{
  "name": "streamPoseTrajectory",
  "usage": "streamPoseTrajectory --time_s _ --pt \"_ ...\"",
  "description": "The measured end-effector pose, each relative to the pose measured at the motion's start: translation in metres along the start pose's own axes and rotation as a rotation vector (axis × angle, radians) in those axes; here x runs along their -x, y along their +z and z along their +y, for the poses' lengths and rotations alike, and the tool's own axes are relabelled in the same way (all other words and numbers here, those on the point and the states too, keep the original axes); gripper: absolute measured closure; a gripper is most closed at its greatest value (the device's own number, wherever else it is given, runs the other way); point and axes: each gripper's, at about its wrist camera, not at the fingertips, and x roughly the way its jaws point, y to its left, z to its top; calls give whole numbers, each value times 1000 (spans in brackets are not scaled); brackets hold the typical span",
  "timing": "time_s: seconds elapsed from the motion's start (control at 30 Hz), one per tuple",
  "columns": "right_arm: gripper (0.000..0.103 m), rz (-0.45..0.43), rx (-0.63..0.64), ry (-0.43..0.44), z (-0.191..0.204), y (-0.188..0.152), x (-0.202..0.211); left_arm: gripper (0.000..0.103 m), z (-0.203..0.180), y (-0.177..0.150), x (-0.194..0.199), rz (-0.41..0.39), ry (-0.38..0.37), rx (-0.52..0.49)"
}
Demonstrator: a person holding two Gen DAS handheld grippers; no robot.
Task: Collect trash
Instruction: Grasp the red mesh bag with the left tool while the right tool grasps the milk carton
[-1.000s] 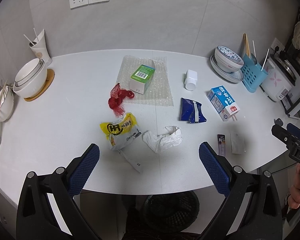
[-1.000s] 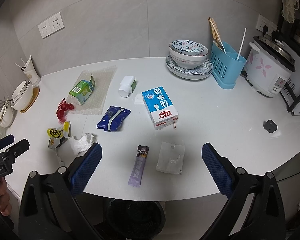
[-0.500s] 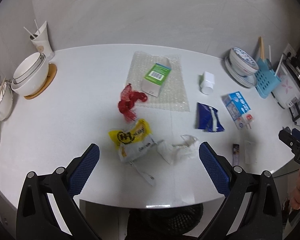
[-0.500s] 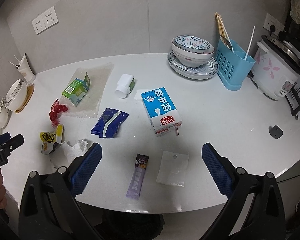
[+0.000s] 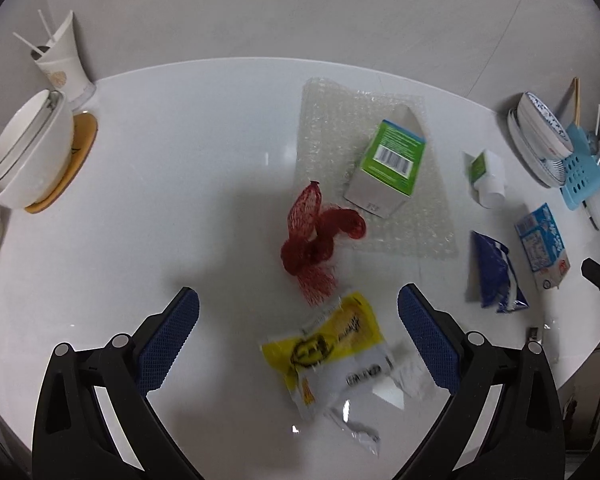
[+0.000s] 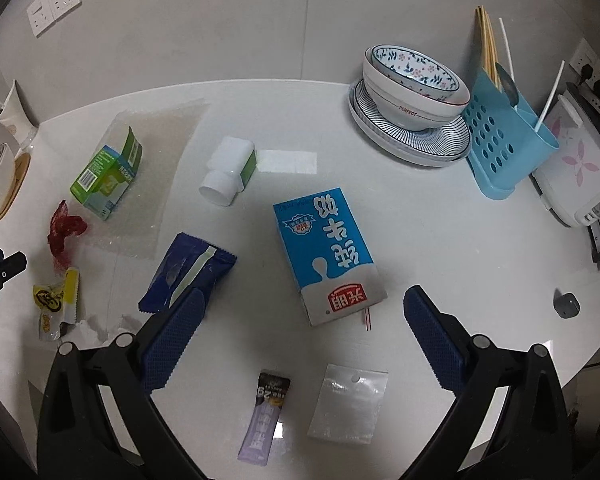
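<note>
While both grippers hover with fingers wide apart and empty, each has come lower and closer to the white counter (image 5: pixel 140 208) than a second ago. The left gripper (image 5: pixel 298 322) now frames a yellow wrapper (image 5: pixel 324 346), with red netting (image 5: pixel 316 240) just beyond; the bin seen earlier below the edge has left view. The right gripper (image 6: pixel 300 320) now brackets a blue milk carton (image 6: pixel 326 252), with a purple sachet (image 6: pixel 265 420) and a clear bag (image 6: pixel 350 406) nearer the camera.
</note>
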Motion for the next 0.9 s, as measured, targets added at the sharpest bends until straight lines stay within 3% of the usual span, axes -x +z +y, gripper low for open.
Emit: streamPoseTrajectory --time_s 0.53,0.77,0.9 --pt "7 178 -5 -65 -11 38 -76 7 3 31 -77 87 6 -71" --pt "18 223 -40 -57 -16 42 -89 24 1 35 -87 109 22 -72" --pt "27 239 -58 -60 -20 41 -94 43 -1 36 -86 119 1 -80"
